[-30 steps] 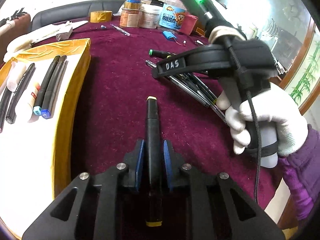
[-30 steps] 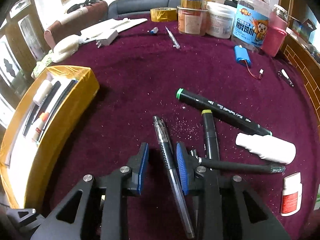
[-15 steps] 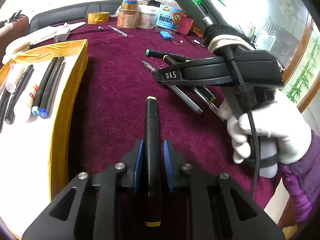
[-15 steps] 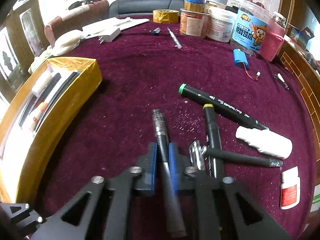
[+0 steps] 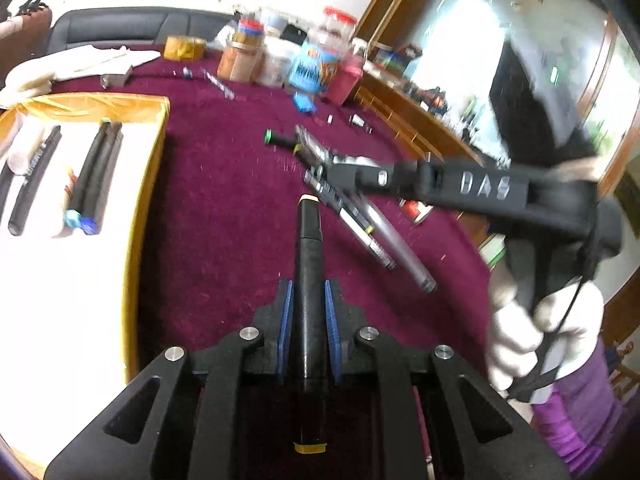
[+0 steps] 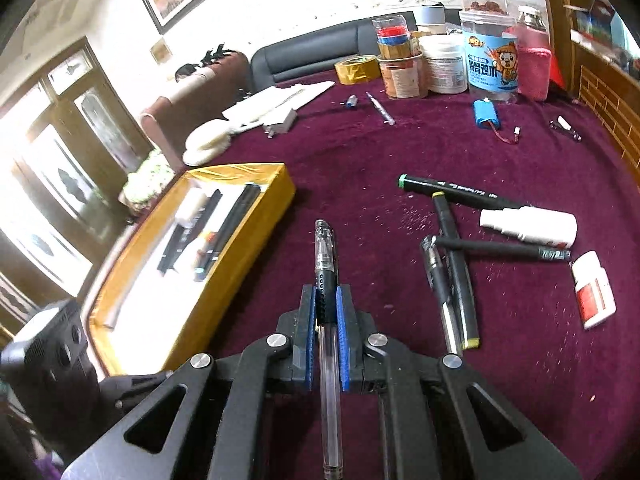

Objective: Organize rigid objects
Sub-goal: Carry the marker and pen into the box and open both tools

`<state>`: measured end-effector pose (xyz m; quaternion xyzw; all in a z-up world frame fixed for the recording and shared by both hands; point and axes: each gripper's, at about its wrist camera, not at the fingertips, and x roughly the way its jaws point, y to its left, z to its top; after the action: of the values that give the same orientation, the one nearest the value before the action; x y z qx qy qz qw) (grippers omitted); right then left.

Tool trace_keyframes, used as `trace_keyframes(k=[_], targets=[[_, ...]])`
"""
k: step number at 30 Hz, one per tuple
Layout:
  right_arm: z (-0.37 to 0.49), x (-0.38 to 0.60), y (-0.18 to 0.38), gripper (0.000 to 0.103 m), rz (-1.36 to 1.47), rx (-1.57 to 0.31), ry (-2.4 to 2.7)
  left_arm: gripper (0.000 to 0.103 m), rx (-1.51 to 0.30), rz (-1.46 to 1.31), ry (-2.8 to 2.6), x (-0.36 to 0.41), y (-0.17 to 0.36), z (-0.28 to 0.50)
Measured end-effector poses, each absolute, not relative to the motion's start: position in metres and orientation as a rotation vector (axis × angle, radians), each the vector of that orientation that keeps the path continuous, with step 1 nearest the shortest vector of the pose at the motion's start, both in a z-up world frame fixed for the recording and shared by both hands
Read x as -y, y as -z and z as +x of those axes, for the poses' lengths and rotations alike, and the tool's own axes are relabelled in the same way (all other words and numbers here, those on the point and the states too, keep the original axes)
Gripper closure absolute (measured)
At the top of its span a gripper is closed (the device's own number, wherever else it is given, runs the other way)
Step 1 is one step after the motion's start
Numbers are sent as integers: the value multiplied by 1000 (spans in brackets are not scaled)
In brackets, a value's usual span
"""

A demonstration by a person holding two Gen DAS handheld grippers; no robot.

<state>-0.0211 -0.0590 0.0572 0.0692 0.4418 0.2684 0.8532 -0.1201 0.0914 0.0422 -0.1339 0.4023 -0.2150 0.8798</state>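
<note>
While my left claw (image 5: 307, 332) pinches a black marker (image 5: 307, 272) and my right claw (image 6: 327, 332) a clear pen (image 6: 326, 280) above the table (image 6: 360, 160), each should go level, parallel beside those in the yellow tray (image 6: 256, 216).

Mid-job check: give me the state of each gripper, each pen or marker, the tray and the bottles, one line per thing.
left gripper: shut on yellow-capped marker.
yellow-capped marker: held, lifted off the cloth.
right gripper: shut on clear pen.
clear pen: held, capped.
gold tray: open, holding several markers and pens.
green-capped marker: lying on cloth, capped.
white bottle: lying on its side.
red-label bottle: lying down.
</note>
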Motion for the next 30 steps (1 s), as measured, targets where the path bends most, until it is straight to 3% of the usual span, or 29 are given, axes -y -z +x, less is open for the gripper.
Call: trace_keyframes(k=[10,19,30], targets=[[-18,29,-64,94,299,-980,-695,90,-728,-356,299,-185,-87,-145],[6,-48,-48,94,371,-1081,-760,90,-844,-304,-71,-304,-71,-88],[21,-113,-19,94,400,-1218,-757,90,-1016,-310,-129,-327,-34,-37]])
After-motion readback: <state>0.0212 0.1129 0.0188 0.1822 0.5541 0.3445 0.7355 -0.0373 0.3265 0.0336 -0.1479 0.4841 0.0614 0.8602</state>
